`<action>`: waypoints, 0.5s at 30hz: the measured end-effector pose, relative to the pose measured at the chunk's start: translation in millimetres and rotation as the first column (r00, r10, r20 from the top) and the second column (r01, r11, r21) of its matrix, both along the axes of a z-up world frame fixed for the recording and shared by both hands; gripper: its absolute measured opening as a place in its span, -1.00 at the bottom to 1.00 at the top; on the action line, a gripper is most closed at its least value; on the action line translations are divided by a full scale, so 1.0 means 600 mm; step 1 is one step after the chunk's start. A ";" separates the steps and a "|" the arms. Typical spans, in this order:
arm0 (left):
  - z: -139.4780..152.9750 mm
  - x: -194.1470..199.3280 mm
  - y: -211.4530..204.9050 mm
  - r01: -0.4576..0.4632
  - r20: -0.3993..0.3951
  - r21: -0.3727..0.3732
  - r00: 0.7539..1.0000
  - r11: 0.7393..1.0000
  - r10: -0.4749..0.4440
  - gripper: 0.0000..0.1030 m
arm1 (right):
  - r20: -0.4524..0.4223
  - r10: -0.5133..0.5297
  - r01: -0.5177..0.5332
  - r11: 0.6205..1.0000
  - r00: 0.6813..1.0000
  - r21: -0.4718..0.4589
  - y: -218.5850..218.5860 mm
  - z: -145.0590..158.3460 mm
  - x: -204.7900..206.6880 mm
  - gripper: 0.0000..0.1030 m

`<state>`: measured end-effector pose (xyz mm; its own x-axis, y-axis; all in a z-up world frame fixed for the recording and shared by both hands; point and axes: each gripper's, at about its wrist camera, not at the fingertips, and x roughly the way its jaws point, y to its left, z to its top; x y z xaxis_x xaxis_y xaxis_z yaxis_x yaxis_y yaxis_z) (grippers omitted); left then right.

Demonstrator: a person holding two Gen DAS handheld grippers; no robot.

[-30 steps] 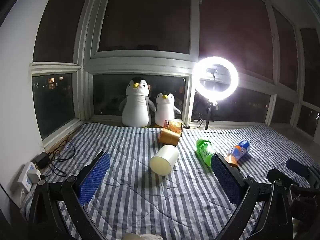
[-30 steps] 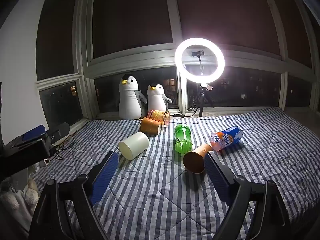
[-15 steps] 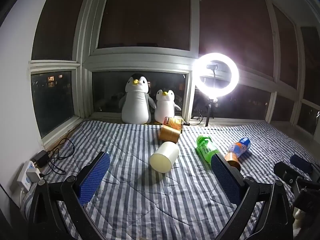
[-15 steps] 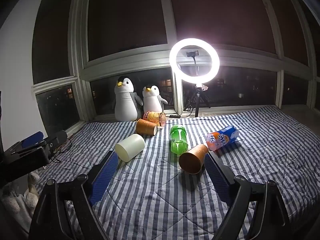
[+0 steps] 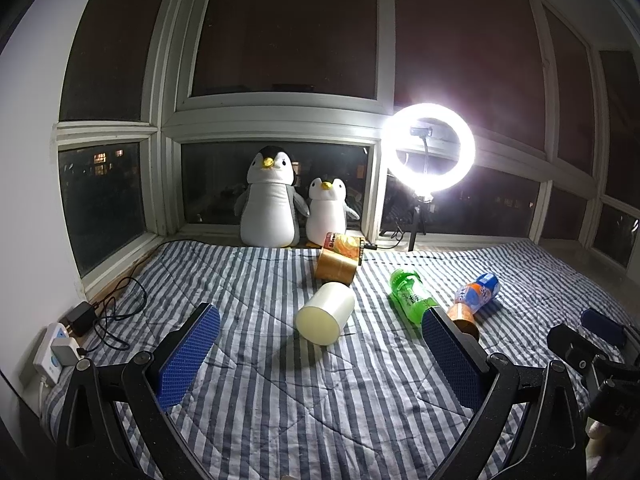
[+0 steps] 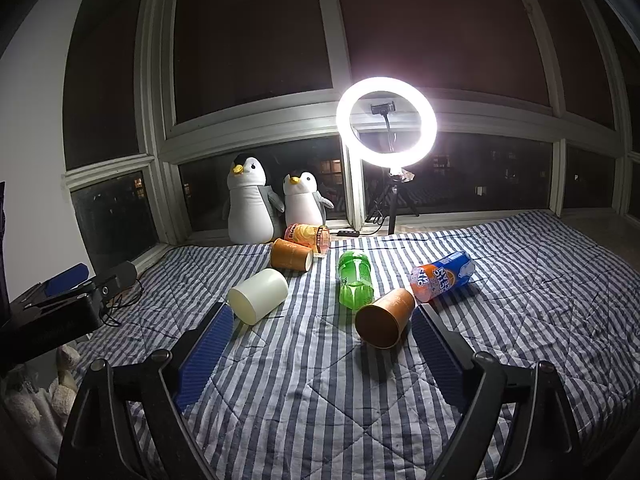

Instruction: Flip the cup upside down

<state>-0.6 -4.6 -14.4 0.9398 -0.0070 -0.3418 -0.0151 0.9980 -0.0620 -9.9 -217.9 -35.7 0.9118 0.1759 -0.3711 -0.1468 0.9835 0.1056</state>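
A cream cup [image 5: 326, 313] lies on its side on the striped blanket, mouth toward me; it also shows in the right wrist view [image 6: 258, 297]. An orange paper cup [image 6: 385, 318] lies on its side, mouth toward me, just ahead of the right gripper's right finger; in the left wrist view [image 5: 464, 317] it is partly hidden behind the finger. A second orange cup [image 5: 335, 267] lies farther back, also in the right wrist view [image 6: 291, 255]. My left gripper [image 5: 320, 344] is open and empty, short of the cream cup. My right gripper [image 6: 322, 344] is open and empty.
A green bottle [image 6: 354, 279], a Fanta bottle [image 6: 442, 276] and a snack can [image 6: 307, 236] lie on the blanket [image 6: 320, 392]. Two plush penguins [image 5: 272, 204] and a lit ring light [image 5: 430, 148] stand by the window. A power strip and cables [image 5: 60, 344] lie at the left edge.
Both views have shifted slightly: the objects sit a little farther left in the right wrist view. Both grippers stay open. No object has moved on the blanket.
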 end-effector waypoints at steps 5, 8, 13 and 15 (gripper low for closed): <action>0.001 -0.001 -0.001 0.001 -0.001 -0.001 1.000 1.000 -0.001 0.99 | 0.000 0.000 0.000 1.000 1.000 0.000 0.001 0.000 0.000 0.72; 0.001 0.001 -0.002 0.001 -0.002 0.001 1.000 1.000 -0.001 0.99 | 0.000 0.000 0.000 1.000 1.000 0.000 0.002 -0.001 0.000 0.72; 0.001 0.000 -0.002 0.003 -0.003 0.001 1.000 1.000 -0.003 0.99 | -0.003 0.001 -0.001 1.000 1.000 0.001 0.002 -0.003 0.001 0.72; 0.001 -0.001 -0.003 0.003 -0.002 0.000 1.000 1.000 -0.003 0.99 | -0.005 0.002 -0.002 1.000 1.000 0.000 0.003 -0.004 0.002 0.72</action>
<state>-0.9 -6.4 -13.6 0.9391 -0.0100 -0.3435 -0.0119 0.9980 -0.0617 -8.9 -216.2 -38.1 0.9095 0.1772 -0.3760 -0.1478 0.9833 0.1060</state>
